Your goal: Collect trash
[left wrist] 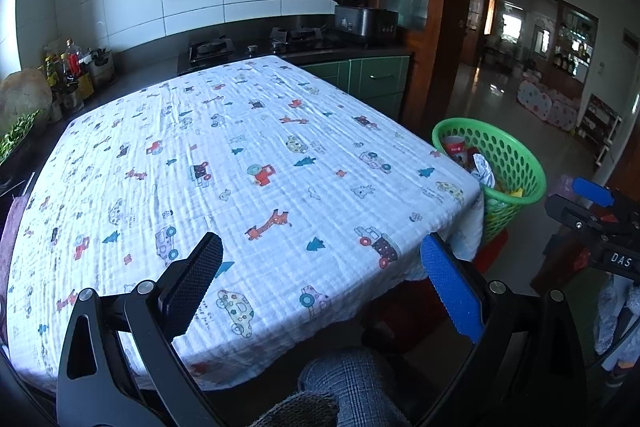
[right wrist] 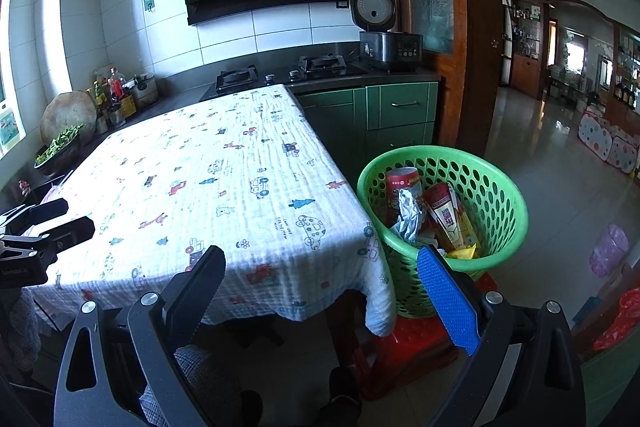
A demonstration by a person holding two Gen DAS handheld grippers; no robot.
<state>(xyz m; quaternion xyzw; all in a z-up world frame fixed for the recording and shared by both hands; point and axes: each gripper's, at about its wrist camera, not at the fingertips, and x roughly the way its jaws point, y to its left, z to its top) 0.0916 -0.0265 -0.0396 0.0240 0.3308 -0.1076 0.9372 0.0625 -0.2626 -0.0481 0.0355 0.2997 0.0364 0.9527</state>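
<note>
Beside the table corner, on a red stool (right wrist: 404,343), the green basket (right wrist: 500,195) is holding the trash: a red cup (right wrist: 402,181), crumpled foil (right wrist: 408,217), a red-and-white carton (right wrist: 446,215), a yellow wrapper (right wrist: 466,251). The patterned tablecloth (left wrist: 256,155) is showing no litter in either view. The left gripper (left wrist: 322,283) is hovering over the near table edge, jaws wide apart, nothing between them. The right gripper (right wrist: 320,293) is hanging by the basket side, jaws likewise spread and empty. A person's knee in grey check (left wrist: 352,383) is sitting below.

Judgement: collection is looking finished or nearly so. Doing the step well means scanning the cloth's far edges and the floor near the stool before calling it done, keeping both grippers clear of the cloth's hanging corner so it is not snagged or dragged.
</note>
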